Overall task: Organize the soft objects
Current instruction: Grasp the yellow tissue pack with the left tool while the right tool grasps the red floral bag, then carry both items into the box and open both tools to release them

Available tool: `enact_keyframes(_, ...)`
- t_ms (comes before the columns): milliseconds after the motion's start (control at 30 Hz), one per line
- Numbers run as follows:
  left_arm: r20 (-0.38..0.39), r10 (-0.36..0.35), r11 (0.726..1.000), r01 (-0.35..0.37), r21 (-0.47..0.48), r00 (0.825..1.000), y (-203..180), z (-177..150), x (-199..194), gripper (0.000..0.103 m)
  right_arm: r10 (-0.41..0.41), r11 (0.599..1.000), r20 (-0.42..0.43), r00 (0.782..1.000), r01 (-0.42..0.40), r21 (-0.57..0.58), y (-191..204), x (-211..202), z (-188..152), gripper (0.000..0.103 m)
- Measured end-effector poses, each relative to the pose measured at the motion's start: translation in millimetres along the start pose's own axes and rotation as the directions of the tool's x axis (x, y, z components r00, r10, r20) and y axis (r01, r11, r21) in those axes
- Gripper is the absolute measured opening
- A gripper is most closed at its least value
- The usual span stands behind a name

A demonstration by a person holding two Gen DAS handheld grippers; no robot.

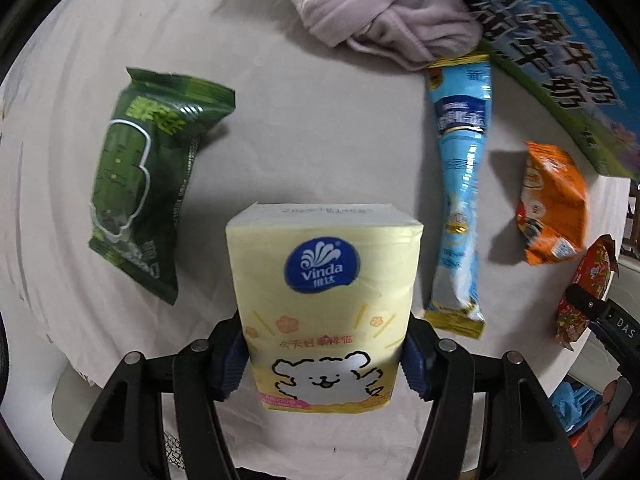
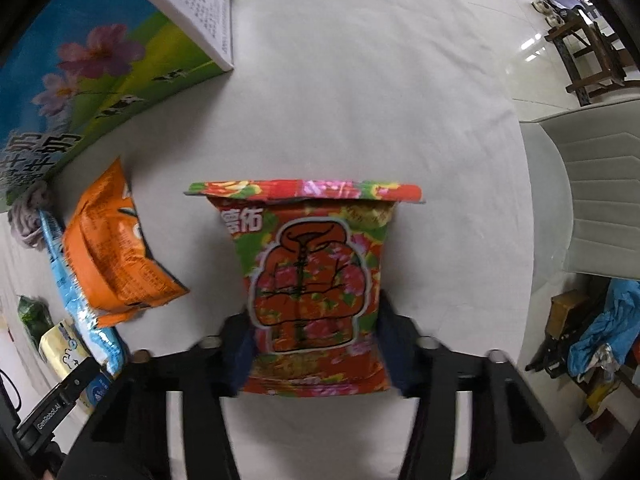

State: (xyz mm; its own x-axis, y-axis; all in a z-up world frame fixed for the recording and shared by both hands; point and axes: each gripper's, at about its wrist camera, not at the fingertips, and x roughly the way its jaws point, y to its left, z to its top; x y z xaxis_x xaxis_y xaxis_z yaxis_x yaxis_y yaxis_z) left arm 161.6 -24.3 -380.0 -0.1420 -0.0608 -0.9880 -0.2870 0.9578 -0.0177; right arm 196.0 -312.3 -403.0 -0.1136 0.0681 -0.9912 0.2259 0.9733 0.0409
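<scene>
Left tool (image 1: 326, 364) clamps the yellow tissue pack (image 1: 324, 296) beside the milk carton (image 1: 560, 60); right tool (image 2: 316, 352) clamps the floral snack bag (image 2: 312, 280); both light, squashy; grip mid-sides gently.

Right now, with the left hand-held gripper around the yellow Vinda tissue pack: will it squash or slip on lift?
The tissue pack probably compresses a little: the pads sit against soft film wrap. It looks light for its bulk. The glossy film may slip, though the left hand-held gripper grips its lower part squarely.
</scene>
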Motion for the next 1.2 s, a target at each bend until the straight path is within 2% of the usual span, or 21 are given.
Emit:
enact_keyframes(167, 0.060, 0.005, 0.999, -0.008, 0.053, 0.998, -15.7, -14.2, -36.4, 0.061, 0.033, 0.999, 0.020, 0.999, -0.032, -0.034, -5.4, -5.9, -12.1, 0.048)
enact_keyframes(300, 0.131, -0.013, 0.994, -0.001, 0.109, 0.991, -29.2, -19.0, -75.1, 0.061, 0.089, 0.994, 0.041, 0.995, -0.087, -0.068, -18.1, -31.7, -28.1, 0.048)
enact_keyframes(333, 0.150, -0.023, 0.992, 0.005, 0.123, 0.988, -34.4, -36.6, -92.6, 0.061, 0.104, 0.992, 0.050, 0.993, -0.100, -0.077, -23.9, -39.3, -28.7, 0.048)
enact_keyframes(500, 0.239, -0.088, 0.976, 0.037, 0.213, 0.967, -66.6, -37.9, -162.4, 0.061, 0.170, 0.982, 0.122, 0.978, -0.157, -0.109, -27.2, -84.6, -35.1, 0.048)
enact_keyframes(600, 0.285, -0.126, 0.960, 0.045, 0.275, 0.950, -81.1, -19.4, -205.8, 0.061, 0.202, 0.976, 0.170, 0.964, -0.183, -0.120, -25.8, -116.9, -39.2, 0.048)
enact_keyframes(700, 0.314, -0.164, 0.941, 0.053, 0.333, 0.935, -107.9, -7.2, -224.9, 0.061, 0.230, 0.970, 0.218, 0.949, -0.206, -0.126, -17.5, -151.7, -36.1, 0.048)
enact_keyframes(733, 0.321, -0.173, 0.937, 0.054, 0.346, 0.931, -111.3, -2.9, -227.0, 0.061, 0.237, 0.969, 0.231, 0.944, -0.212, -0.128, -16.0, -168.2, -45.9, 0.048)
enact_keyframes(833, 0.341, -0.195, 0.923, 0.055, 0.380, 0.920, -118.8, 23.4, -231.7, 0.061, 0.251, 0.966, 0.268, 0.930, -0.222, -0.133, -4.8, -196.4, -31.0, 0.048)
enact_keyframes(1033, 0.327, -0.215, 0.913, 0.070, 0.403, 0.920, -123.9, 99.4, -221.7, 0.061, 0.245, 0.967, 0.303, 0.921, -0.211, -0.140, 25.7, -216.2, 15.2, 0.048)
enact_keyframes(1200, 0.253, -0.224, 0.914, 0.113, 0.389, 0.941, -129.0, 166.7, -197.5, 0.061, 0.225, 0.971, 0.293, 0.929, -0.188, -0.150, 70.6, -203.0, 63.7, 0.048)
